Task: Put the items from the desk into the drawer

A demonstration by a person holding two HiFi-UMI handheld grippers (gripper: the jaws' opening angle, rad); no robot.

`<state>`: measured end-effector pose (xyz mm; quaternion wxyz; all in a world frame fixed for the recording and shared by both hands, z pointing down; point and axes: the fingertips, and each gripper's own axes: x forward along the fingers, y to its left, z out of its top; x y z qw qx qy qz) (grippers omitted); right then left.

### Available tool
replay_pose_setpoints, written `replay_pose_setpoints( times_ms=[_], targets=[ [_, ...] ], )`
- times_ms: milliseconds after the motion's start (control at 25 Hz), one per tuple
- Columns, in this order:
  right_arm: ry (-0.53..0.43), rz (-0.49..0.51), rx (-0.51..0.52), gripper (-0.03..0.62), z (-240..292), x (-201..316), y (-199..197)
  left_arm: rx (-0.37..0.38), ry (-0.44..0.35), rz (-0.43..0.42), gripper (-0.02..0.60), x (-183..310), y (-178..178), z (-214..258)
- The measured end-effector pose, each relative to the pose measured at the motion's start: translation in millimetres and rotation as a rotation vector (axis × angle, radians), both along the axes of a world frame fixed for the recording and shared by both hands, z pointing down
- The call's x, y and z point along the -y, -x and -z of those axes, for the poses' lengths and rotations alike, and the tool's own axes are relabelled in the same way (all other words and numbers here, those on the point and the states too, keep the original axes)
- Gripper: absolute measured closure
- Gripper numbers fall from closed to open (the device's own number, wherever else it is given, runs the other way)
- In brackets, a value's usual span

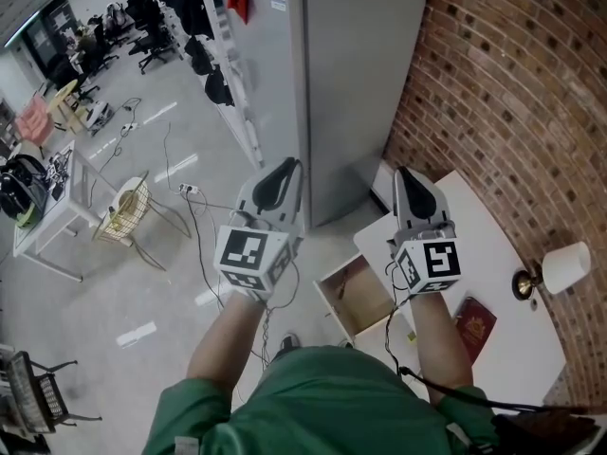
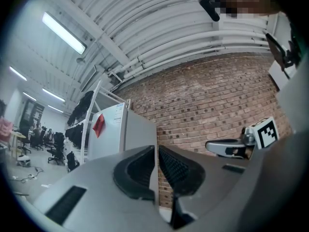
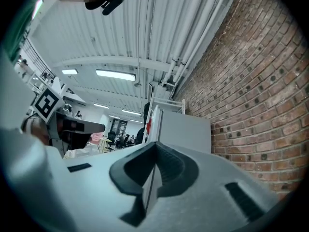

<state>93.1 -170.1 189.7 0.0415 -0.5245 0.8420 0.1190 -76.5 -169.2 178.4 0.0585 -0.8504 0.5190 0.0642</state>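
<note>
Both grippers are raised high in front of me, pointing up and away from the desk. My left gripper (image 1: 282, 171) is shut with nothing between its jaws; in its own view the left gripper (image 2: 156, 164) faces the brick wall and ceiling. My right gripper (image 1: 408, 180) is also shut and empty, and the right gripper (image 3: 154, 170) looks at the ceiling. Below them stands the white desk (image 1: 493, 273) with its drawer (image 1: 358, 295) pulled open and bare wood showing inside. A dark red booklet (image 1: 474, 325) lies on the desk near my right forearm.
A white table lamp (image 1: 560, 268) stands at the desk's right side by the brick wall (image 1: 512, 93). A grey cabinet (image 1: 356, 74) rises behind the desk. Cables (image 1: 204, 235) trail across the floor at left, near a wire chair (image 1: 128, 211).
</note>
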Motion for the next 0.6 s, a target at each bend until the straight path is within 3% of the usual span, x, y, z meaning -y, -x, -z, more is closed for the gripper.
replay_pose_setpoints(
  times_ms=[600],
  targets=[
    [0.012,0.038,0.038,0.591,-10,-4,-27,0.02,0.003,0.036,0.555,-12,-28,-5]
  ],
)
